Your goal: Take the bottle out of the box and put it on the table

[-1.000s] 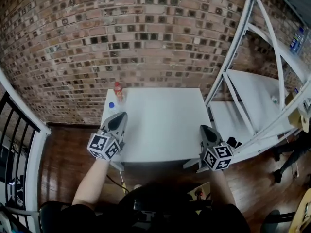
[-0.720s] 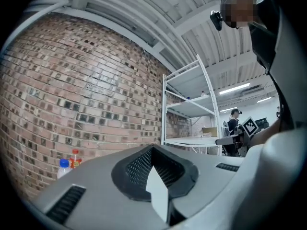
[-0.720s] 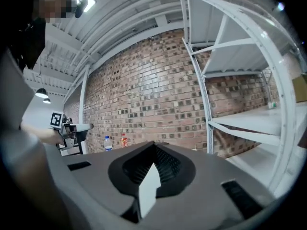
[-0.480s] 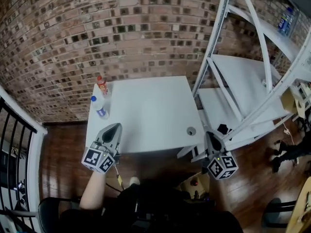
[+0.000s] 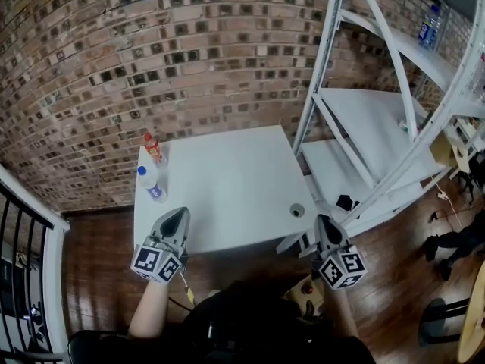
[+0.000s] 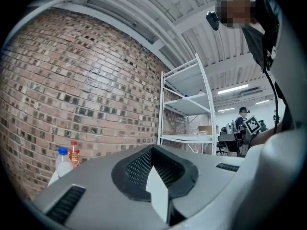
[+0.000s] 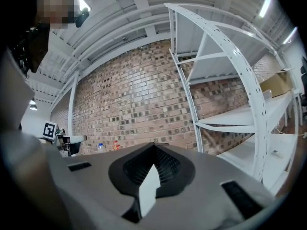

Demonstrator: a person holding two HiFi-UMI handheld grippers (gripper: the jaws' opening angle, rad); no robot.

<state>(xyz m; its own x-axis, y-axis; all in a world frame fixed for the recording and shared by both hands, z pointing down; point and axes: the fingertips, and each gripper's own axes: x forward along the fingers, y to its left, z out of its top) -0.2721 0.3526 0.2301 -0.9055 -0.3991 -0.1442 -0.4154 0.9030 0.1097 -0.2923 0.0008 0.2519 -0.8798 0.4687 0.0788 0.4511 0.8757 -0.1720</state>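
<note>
Two bottles stand at the far left corner of the white table (image 5: 227,180): a clear one with a blue cap (image 5: 149,183) and a smaller one with a red cap (image 5: 153,148). Both show small in the left gripper view, blue cap (image 6: 62,162) and red cap (image 6: 74,153). My left gripper (image 5: 179,214) is shut and empty, its tip at the table's front left edge. Off the front right corner my right gripper (image 5: 324,223) is shut and empty too. A tan box (image 5: 307,293) with something red in it sits low by my right arm, mostly hidden.
A white metal shelf rack (image 5: 379,127) stands right of the table, with bottles (image 5: 429,26) on its upper shelf. A brick wall (image 5: 189,59) runs behind. A small round hole (image 5: 297,211) sits near the table's right front. A black railing (image 5: 30,279) is at the left.
Both grippers have drawn back toward me: the left from beside the bottles to the table's front edge, the right off the front right corner. The view has swung right.
</note>
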